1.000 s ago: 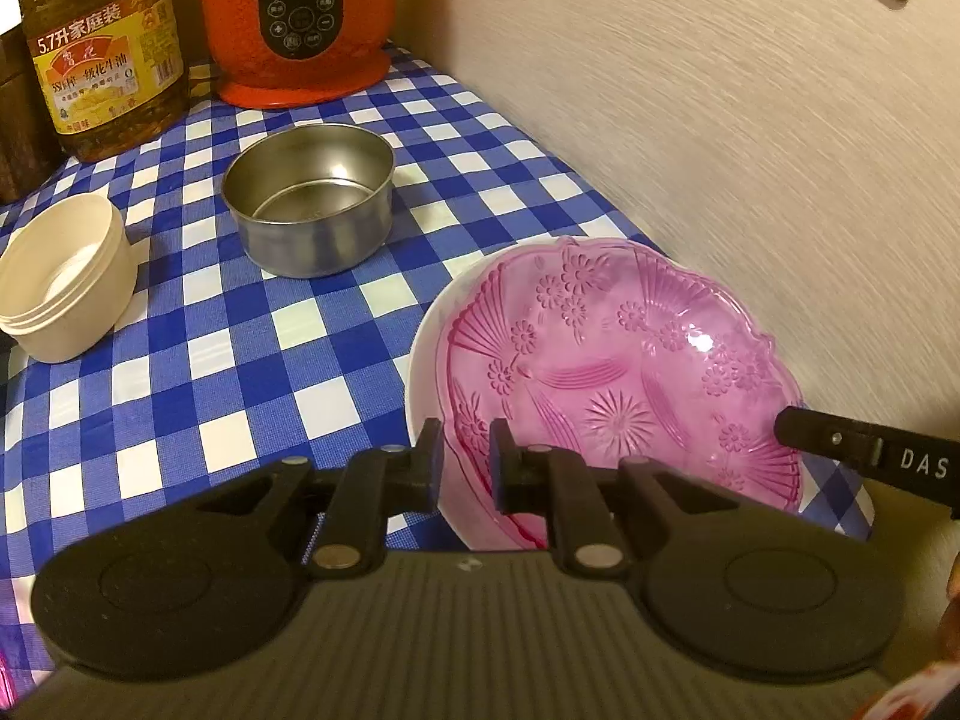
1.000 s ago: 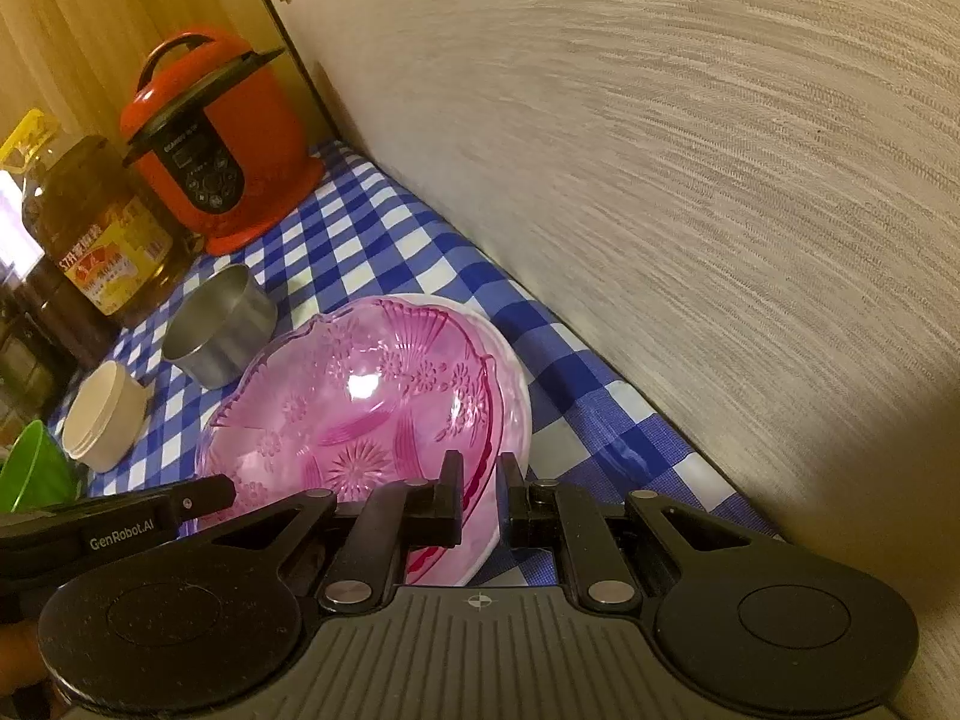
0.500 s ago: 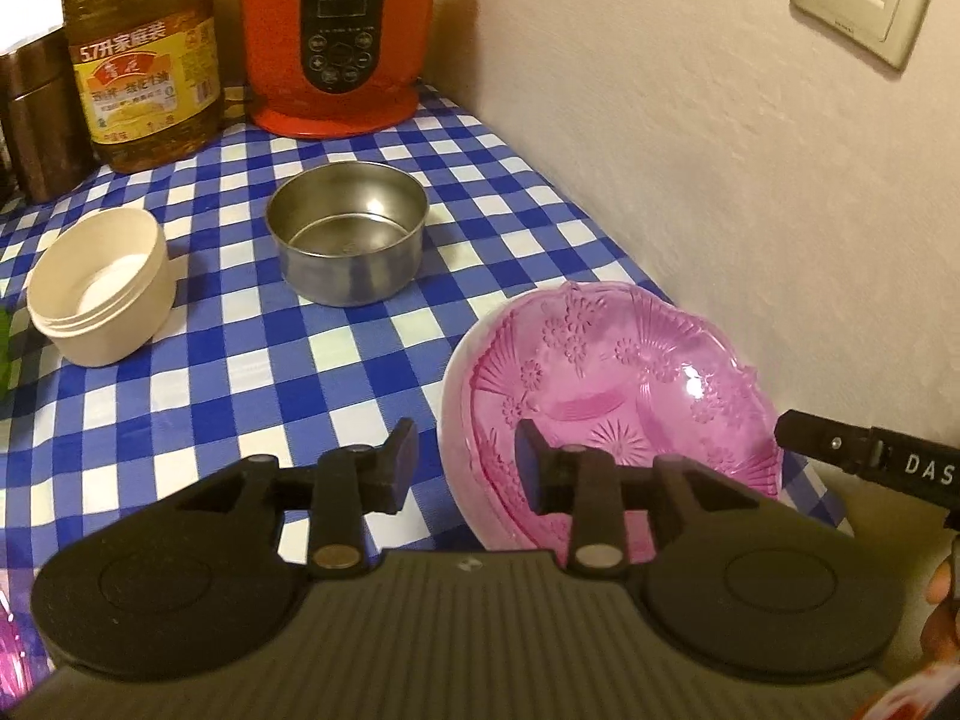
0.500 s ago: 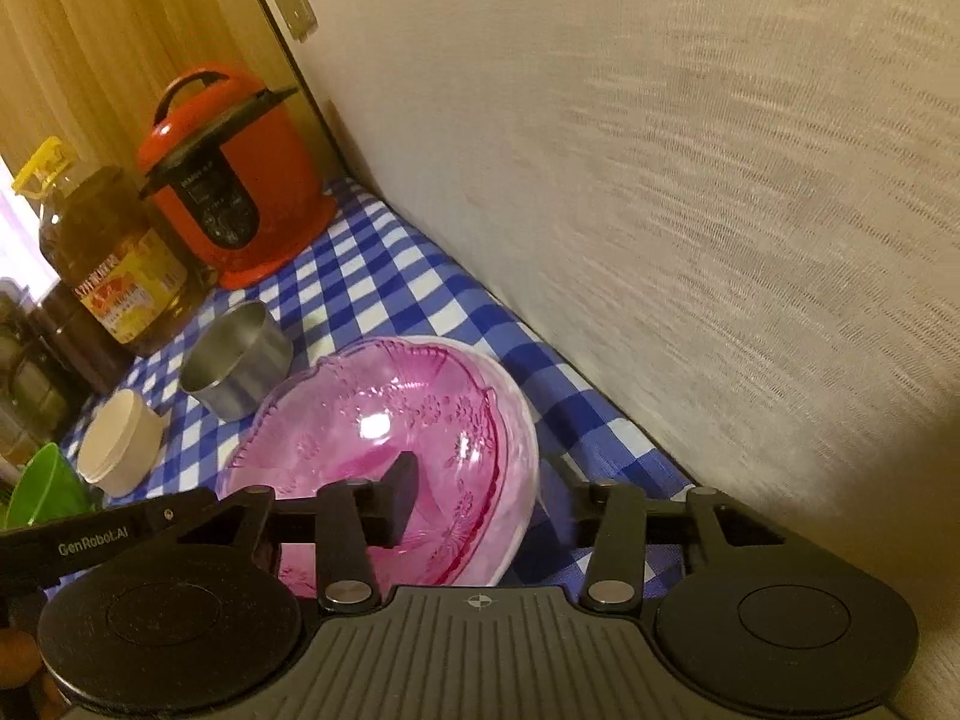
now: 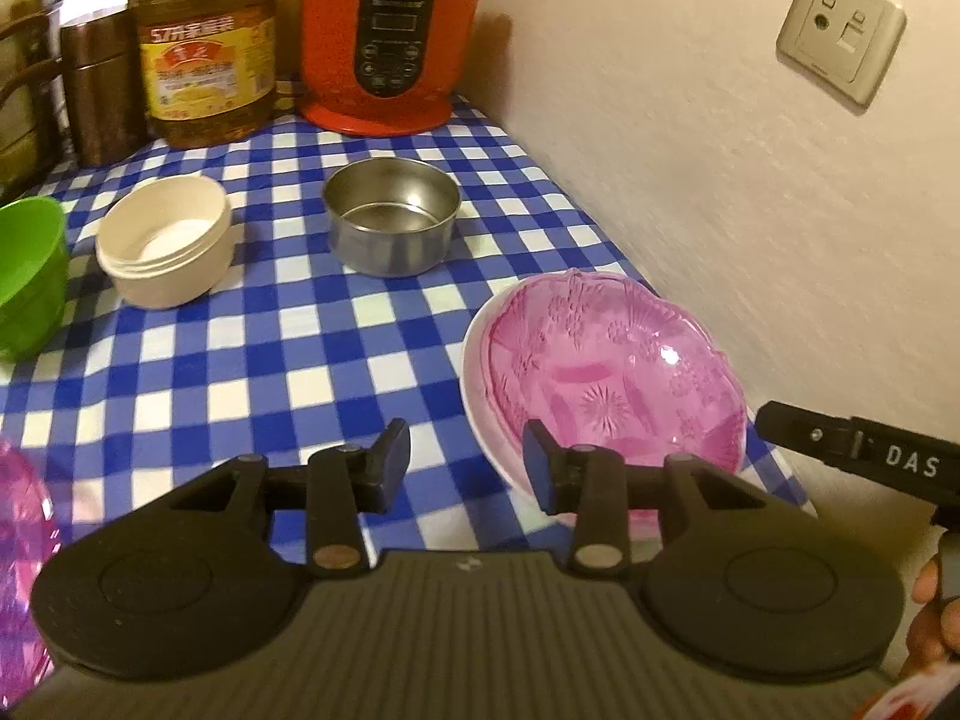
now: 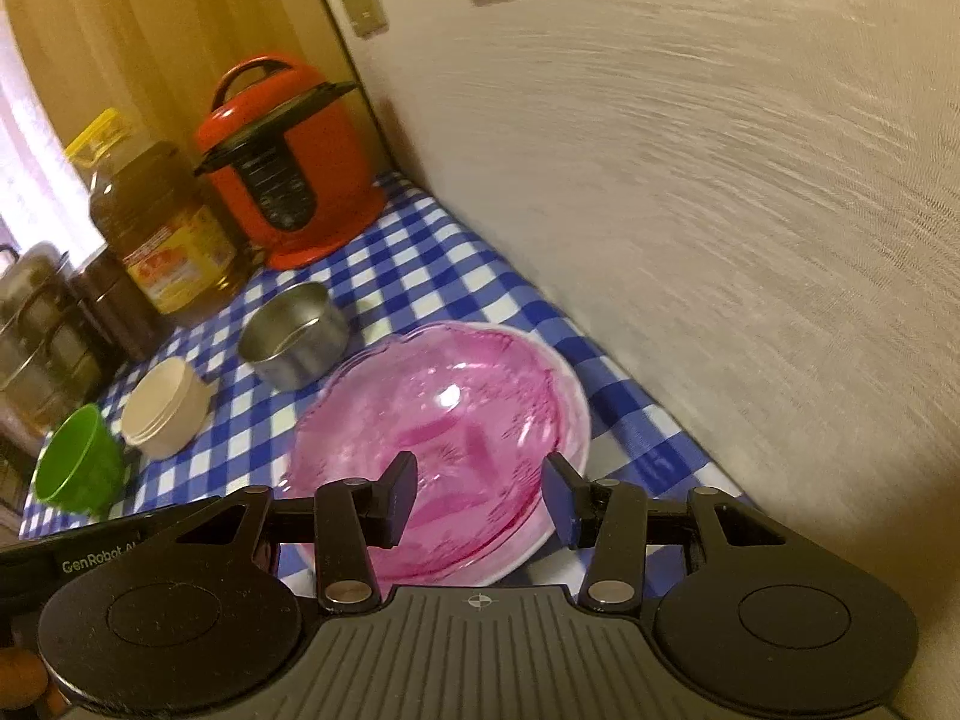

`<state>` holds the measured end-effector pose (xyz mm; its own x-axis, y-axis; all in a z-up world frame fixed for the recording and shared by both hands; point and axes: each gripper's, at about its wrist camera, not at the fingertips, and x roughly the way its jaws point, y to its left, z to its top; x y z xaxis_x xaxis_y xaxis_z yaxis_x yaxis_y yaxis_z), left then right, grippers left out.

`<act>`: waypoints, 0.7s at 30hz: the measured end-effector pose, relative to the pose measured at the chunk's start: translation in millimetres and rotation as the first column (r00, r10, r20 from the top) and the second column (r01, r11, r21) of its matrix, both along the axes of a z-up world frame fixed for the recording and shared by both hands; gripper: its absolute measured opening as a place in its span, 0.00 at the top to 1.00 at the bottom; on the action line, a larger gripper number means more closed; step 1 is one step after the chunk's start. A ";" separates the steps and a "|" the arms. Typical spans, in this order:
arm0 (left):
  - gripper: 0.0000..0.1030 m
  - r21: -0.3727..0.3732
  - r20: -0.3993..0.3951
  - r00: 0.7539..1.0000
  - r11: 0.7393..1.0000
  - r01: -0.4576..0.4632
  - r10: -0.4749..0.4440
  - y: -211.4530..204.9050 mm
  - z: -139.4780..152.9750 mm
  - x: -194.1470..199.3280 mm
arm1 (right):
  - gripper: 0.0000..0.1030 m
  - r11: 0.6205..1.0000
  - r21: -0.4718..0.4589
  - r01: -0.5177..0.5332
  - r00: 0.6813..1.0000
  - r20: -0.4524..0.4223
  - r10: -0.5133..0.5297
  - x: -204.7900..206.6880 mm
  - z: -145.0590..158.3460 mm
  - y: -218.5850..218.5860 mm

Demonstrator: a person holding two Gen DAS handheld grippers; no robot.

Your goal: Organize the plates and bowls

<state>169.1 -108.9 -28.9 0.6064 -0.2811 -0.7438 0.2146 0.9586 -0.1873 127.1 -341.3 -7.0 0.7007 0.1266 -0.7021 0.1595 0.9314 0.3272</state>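
A pink glass plate (image 5: 612, 372) rests inside a white plate (image 5: 480, 414) on the blue checked cloth by the wall; the pair also shows in the right wrist view (image 6: 444, 420). My left gripper (image 5: 467, 468) is open and empty, just above the white plate's near-left rim. My right gripper (image 6: 480, 498) is open and empty above the pink plate's near edge. A steel bowl (image 5: 391, 222), a cream bowl (image 5: 165, 246) and a green bowl (image 5: 24, 282) stand further back on the cloth.
A red rice cooker (image 5: 387, 42), an oil bottle (image 5: 204, 54) and brown canisters (image 5: 102, 90) line the back. The wall (image 5: 750, 180) runs close along the right. Another pink glass piece (image 5: 18, 534) sits at the left edge.
Both grippers opened, let go of the stacked plates and drew back and up. The plates now rest on the cloth.
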 end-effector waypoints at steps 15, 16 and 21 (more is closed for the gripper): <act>0.61 -0.026 -0.002 0.995 0.995 -0.098 0.098 53.0 20.5 -61.0 | 0.55 0.991 -0.023 -0.131 0.991 0.017 0.132 -26.4 21.7 59.4; 0.61 -0.027 -0.002 0.994 0.994 -0.106 0.106 57.5 21.0 -64.2 | 0.55 0.989 -0.026 -0.142 0.990 0.018 0.143 -27.6 22.7 64.7; 0.61 -0.025 0.000 0.989 0.989 -0.146 0.146 82.4 24.2 -79.4 | 0.55 0.982 -0.026 -0.189 0.982 0.018 0.189 -31.2 25.5 88.3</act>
<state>89.7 -26.5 -4.7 0.6433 -0.2081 -0.7368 0.0733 0.9747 -0.2114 95.8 -253.0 18.5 0.6802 0.2413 -0.6921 -0.0269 0.9518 0.3055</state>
